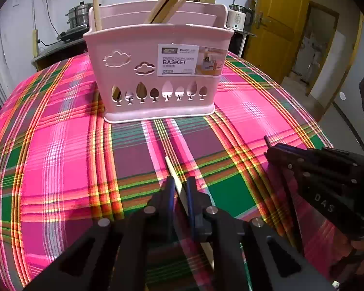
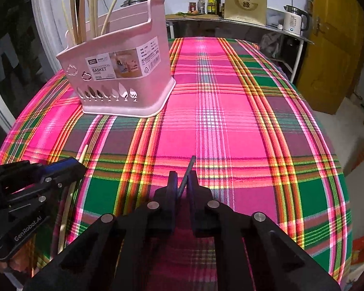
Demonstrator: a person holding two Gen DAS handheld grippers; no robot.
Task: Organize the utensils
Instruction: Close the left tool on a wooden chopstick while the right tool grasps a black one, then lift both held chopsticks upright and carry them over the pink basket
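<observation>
**Both chopsticks gripped, basket next**

On the pink plaid tablecloth (image 2: 230,92), the left gripper (image 1: 180,189) clamps a pale wooden chopstick (image 1: 173,172); the right gripper (image 2: 183,184) clamps a dark blue chopstick (image 2: 188,172). Next, probably: lift both, tip upright, drop into the pink plastic basket (image 1: 157,48).

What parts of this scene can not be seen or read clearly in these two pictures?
- Pale chopstick, left wrist view: its rear is hidden behind the left gripper.
- Dark chopstick, right wrist view: its rear is hidden behind the right gripper.
- Pink basket: the walls hide the inside; the picture's top edge cuts off the chopsticks inside.
- Basket label: the small print is too small to read.
</observation>
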